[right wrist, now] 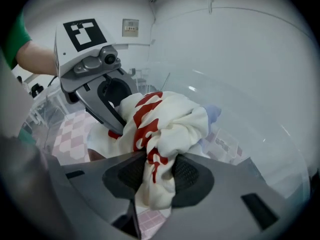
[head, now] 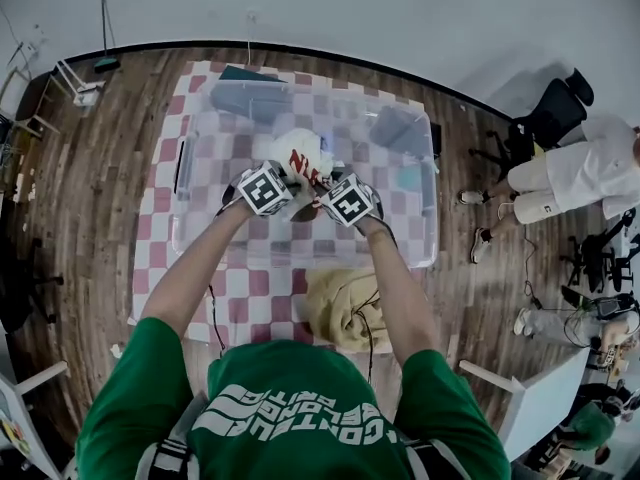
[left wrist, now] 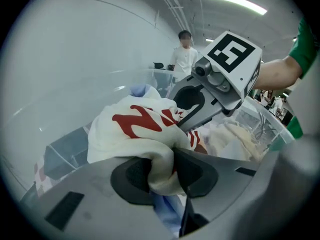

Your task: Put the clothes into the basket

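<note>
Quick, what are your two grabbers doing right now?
Left gripper: shut on the white shirt.
Right gripper: shut on the white shirt too.

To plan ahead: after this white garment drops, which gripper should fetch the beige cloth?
Probably the right gripper: the beige cloth lies just under that arm, outside the basket.

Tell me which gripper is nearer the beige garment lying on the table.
Right. The right gripper is above the bin, directly beyond the beige garment; the left gripper sits beside it, farther left.
</note>
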The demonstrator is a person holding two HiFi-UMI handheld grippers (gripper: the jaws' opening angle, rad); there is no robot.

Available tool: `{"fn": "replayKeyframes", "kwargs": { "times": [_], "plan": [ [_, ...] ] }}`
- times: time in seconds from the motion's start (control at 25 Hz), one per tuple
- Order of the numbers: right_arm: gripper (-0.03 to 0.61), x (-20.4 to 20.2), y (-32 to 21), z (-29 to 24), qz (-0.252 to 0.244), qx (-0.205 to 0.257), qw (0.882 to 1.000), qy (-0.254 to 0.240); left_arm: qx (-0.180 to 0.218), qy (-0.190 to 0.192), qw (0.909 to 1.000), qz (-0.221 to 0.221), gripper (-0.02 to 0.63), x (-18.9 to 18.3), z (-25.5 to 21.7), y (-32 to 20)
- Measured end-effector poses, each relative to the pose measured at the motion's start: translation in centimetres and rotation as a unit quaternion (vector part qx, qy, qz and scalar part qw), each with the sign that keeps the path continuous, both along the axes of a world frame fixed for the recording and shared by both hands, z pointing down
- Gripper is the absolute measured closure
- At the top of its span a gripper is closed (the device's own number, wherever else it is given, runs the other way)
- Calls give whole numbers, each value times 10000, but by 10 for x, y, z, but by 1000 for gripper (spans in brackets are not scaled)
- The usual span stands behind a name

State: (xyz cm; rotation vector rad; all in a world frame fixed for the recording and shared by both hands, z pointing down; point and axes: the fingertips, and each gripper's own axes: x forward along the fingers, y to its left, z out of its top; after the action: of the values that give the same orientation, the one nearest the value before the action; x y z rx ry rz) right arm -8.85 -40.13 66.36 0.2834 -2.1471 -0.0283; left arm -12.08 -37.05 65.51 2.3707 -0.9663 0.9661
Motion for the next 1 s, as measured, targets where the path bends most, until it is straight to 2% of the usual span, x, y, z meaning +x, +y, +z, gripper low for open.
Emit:
{"fn": "replayKeyframes", "kwargs": {
  "times": [0.28,0.56,0.8,1.0],
  "plan": [
    [440,8,6,52,-496,-192,9949,852,-696,-84,9975,131,515,7,54,6],
    [440,17,23,96,-1193,-327,9790,1622,-1159,-304,9917,472,517,12,102,24],
    [440,26,38,127,-1457,-591,9665,2028,-1140,-554,9885,819,518,18,128,30],
    [440,31,46,144,-1517,-658,9618,2182,-1347,-690,9821,1119,518,23,149,43]
  ]
}}
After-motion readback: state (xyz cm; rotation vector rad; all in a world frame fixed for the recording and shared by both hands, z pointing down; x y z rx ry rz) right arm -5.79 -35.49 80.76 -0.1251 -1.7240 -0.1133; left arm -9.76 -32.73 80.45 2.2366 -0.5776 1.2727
